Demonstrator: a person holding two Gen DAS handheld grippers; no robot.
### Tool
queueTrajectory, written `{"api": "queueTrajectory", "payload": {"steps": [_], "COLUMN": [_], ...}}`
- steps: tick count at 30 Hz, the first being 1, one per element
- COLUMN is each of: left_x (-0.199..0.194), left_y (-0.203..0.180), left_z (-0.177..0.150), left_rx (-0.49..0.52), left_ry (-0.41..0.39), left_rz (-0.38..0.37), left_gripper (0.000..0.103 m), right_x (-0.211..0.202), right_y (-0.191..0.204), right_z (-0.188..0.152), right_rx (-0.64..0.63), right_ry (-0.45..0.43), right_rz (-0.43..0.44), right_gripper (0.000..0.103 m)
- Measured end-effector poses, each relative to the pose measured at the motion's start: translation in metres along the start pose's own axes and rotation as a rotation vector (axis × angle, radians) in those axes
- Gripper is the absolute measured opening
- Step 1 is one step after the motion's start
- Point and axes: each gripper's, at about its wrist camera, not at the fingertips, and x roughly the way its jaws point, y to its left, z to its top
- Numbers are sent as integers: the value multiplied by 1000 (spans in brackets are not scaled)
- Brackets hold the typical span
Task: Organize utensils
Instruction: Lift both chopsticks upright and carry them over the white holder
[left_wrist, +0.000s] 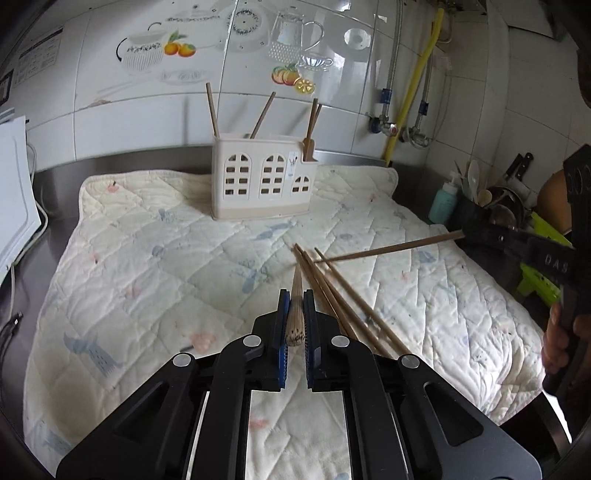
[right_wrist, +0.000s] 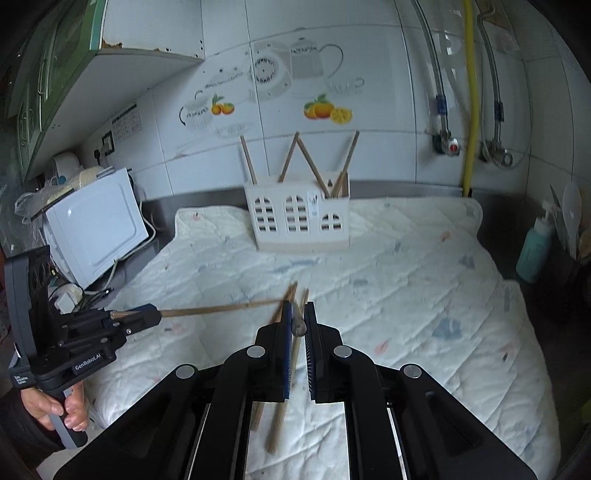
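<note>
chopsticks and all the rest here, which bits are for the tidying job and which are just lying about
For the job: loose chopsticks, holder, left tool and right tool, each shut on a chopstick.

Lying about: microwave, soap bottle, quilted mat.

A wide stretch of bare quilt (left_wrist: 147, 258) lies open between the grippers and the white caddy (left_wrist: 264, 181) at the back wall. Chopsticks (left_wrist: 258, 114) lean out of the caddy's top, crowding the way in from above. Loose chopsticks (left_wrist: 343, 295) lie mid-quilt. A microwave (right_wrist: 96, 229) blocks the left edge; a bottle (right_wrist: 535, 247) and dish rack (left_wrist: 509, 206) crowd the right.
</note>
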Motion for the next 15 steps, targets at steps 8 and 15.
{"api": "queueTrajectory", "payload": {"steps": [8, 15], "left_x": [-4, -1], "left_y": [10, 11], "left_z": [44, 86], "left_rx": [1, 47], "left_ry": [-32, -63], "left_rz": [-9, -2], "left_gripper": [5, 5], "right_x": [-1, 0], "right_y": [-12, -24], "right_z": [61, 123], "right_rx": [-37, -77], "right_ry": [-15, -51], "right_rz": [6, -28], "right_gripper": [6, 6]}}
